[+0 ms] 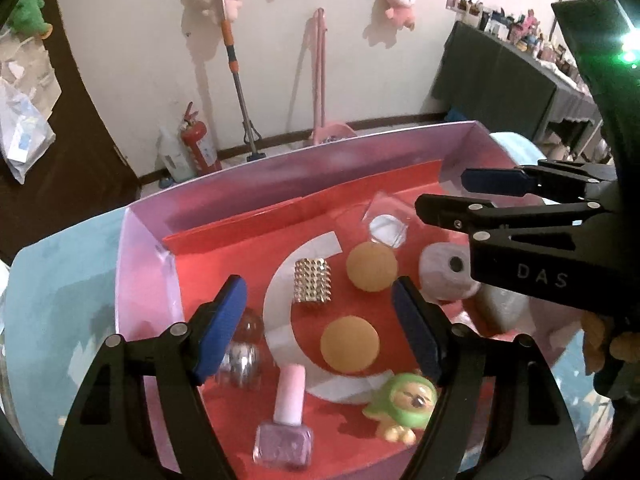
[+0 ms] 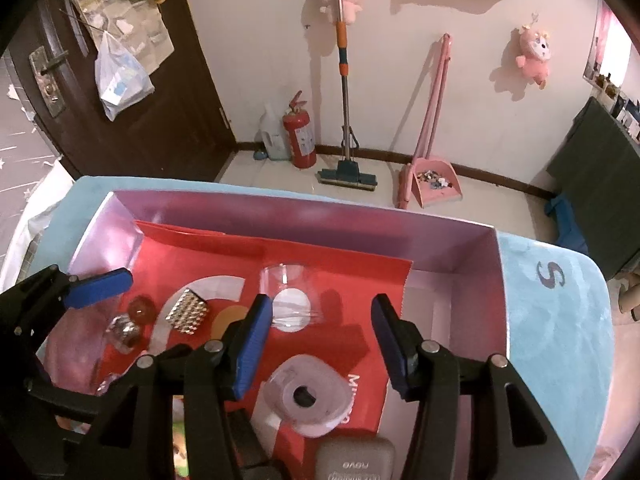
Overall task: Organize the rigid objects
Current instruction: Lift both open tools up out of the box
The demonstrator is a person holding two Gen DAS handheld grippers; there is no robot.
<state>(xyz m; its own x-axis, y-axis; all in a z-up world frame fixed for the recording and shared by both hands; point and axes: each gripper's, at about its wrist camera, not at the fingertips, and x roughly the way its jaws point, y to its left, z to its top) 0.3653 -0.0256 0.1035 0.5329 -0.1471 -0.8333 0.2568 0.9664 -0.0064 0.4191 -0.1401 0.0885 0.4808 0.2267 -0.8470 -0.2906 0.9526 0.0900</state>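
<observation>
A pink box (image 1: 144, 240) lined with red paper holds the objects: two orange balls (image 1: 372, 266) (image 1: 349, 345), a gold studded cylinder (image 1: 313, 280), a pink nail polish bottle (image 1: 285, 426), a green toy figure (image 1: 406, 402), a shiny ball (image 1: 240, 356), a clear cup (image 2: 289, 296), a pink tape roll (image 2: 306, 394) and a grey case (image 2: 352, 460). My left gripper (image 1: 320, 320) is open and empty above the lower orange ball. My right gripper (image 2: 320, 344) is open and empty above the tape roll; it also shows in the left wrist view (image 1: 452, 192).
The box (image 2: 452, 248) sits on a light blue mat (image 2: 560, 320). Behind it are a mop (image 2: 346, 168), a pink dustpan (image 2: 438, 184), a fire extinguisher (image 2: 298, 136) and a dark door (image 2: 120, 140). A dark-clothed table (image 1: 500, 80) stands at the right.
</observation>
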